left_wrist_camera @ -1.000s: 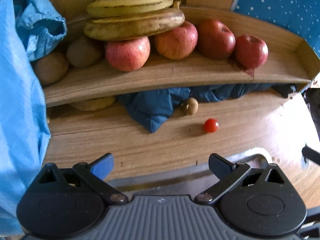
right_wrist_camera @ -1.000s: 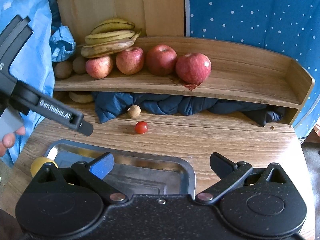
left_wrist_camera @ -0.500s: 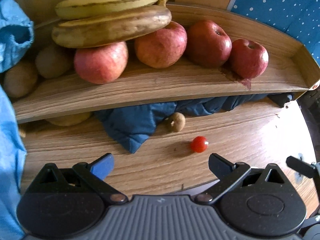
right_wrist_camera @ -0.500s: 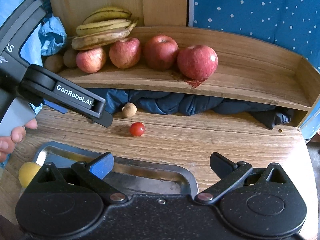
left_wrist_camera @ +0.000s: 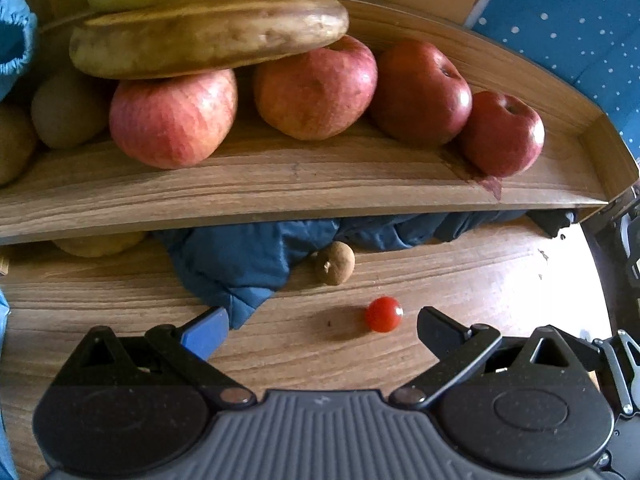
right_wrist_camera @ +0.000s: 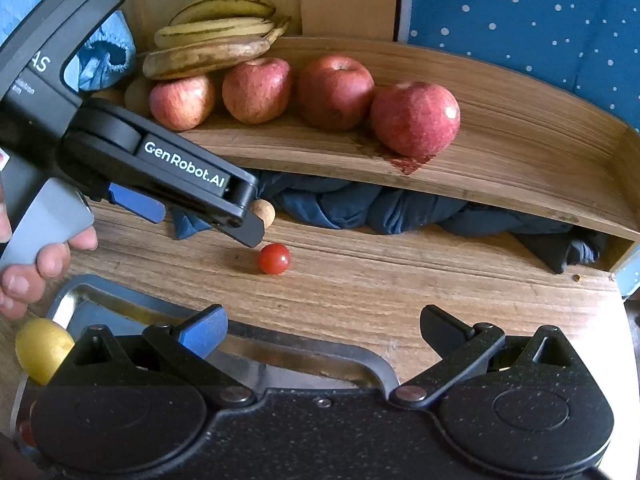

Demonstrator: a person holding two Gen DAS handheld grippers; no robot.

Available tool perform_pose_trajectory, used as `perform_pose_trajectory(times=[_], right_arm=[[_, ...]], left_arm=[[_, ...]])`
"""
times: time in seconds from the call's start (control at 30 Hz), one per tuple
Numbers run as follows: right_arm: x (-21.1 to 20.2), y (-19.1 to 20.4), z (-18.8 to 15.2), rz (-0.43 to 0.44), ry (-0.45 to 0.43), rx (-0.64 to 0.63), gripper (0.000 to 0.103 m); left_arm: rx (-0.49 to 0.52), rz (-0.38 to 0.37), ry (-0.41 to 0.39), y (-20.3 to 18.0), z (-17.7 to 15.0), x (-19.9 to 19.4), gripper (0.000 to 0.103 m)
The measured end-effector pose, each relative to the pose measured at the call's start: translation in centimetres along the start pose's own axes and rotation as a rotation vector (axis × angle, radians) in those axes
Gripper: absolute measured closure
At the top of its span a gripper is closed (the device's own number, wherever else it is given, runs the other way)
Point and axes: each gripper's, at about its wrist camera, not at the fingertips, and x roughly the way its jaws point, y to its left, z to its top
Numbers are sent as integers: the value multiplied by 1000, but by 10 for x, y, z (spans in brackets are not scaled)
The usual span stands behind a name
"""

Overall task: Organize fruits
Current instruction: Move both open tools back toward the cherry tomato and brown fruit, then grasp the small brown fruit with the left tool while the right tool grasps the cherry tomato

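Note:
A red cherry tomato (left_wrist_camera: 383, 314) (right_wrist_camera: 274, 258) lies on the wooden tabletop. Just behind it, at the edge of a blue cloth (left_wrist_camera: 236, 268), sits a small brown round fruit (left_wrist_camera: 334, 263) (right_wrist_camera: 265, 212). My left gripper (left_wrist_camera: 320, 326) (right_wrist_camera: 192, 220) is open and low over the table, the tomato just inside its right fingertip. My right gripper (right_wrist_camera: 322, 328) is open and empty, held back over a metal tray (right_wrist_camera: 120, 308). On the wooden shelf (left_wrist_camera: 280, 184) (right_wrist_camera: 500, 148) stand several red apples (left_wrist_camera: 172, 120) (right_wrist_camera: 414, 118), with bananas (left_wrist_camera: 208, 36) (right_wrist_camera: 212, 46) resting on them.
Brownish kiwis (left_wrist_camera: 66, 112) sit at the shelf's left end. A yellow fruit (right_wrist_camera: 42, 350) lies at the tray's left edge. A hand (right_wrist_camera: 24, 276) holds the left gripper. Dark blue cloth (right_wrist_camera: 360, 208) fills the gap under the shelf. A blue dotted fabric (right_wrist_camera: 540, 20) hangs behind.
My left gripper has moved forward and down toward the tomato; the tray has dropped out of its view. The right gripper edged slightly forward. Both stayed open.

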Motion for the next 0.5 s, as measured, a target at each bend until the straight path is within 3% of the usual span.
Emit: perform_pose_trajectory(times=[0.37,0.5], right_arm=[[19,4,9,26,6,-16,2],[24,5,9,28,14,-19,7]], left_arm=[[-14,-75,-5,-1,8,9,10],[-23,-95,-4,-1,9,14,15]])
